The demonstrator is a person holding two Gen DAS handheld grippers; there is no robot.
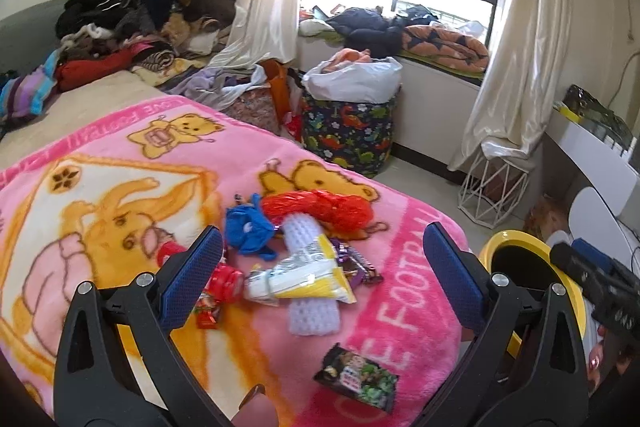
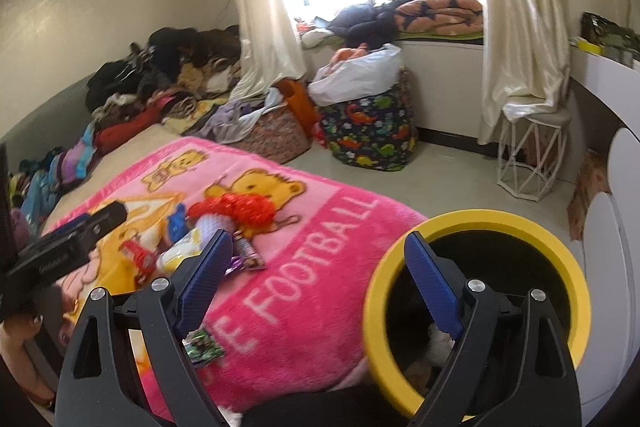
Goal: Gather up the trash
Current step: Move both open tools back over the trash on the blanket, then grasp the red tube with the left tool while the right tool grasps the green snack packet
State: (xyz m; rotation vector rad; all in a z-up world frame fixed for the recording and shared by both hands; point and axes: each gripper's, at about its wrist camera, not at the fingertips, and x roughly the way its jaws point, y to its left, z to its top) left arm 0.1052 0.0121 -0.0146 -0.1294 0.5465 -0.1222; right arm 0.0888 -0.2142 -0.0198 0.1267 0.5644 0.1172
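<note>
Trash: nearest piece is the dark snack wrapper point(image 1: 356, 381), flat on the pink blanket point(image 1: 404, 299) at 6 o'clock in the left view, just ahead of the left gripper point(image 1: 322, 275). Its long axis runs roughly 10-to-4 o'clock; printed face up. Which end is the opening can't be told. In the right view the same wrapper shows at 7 o'clock, partly hidden behind the right gripper's point(image 2: 318, 267) left finger.

L claw: released, jaws wide, nothing between the pads. R claw: also released, wide, empty; it hangs over the blanket edge and the near rim of the yellow bin point(image 2: 472, 223), which stands on the floor just beside the bed at 4 o'clock.

Further out, approx 12 o'clock from the L claw, sits the main pile: yellow-white packet point(image 1: 308, 281), long axis near 9-to-3 w/ its pointed end toward 3; purple wrapper point(image 1: 356, 263) touching it; red bottle point(image 1: 226, 283) at the left finger; blue cloth point(image 1: 248, 229); red net bag point(image 1: 320, 207); lilac knit point(image 1: 310, 315) under the packet.

Risks, as a judgement: the flat wrapper on plush fleece may get pinched w/ blanket pile, dragging the blanket. Pads may slide over the slick film & miss. In the heap, a grab could catch the cloth or knit, prob. not trash. Both claws are close, so they could knock each other near the bin.
</note>
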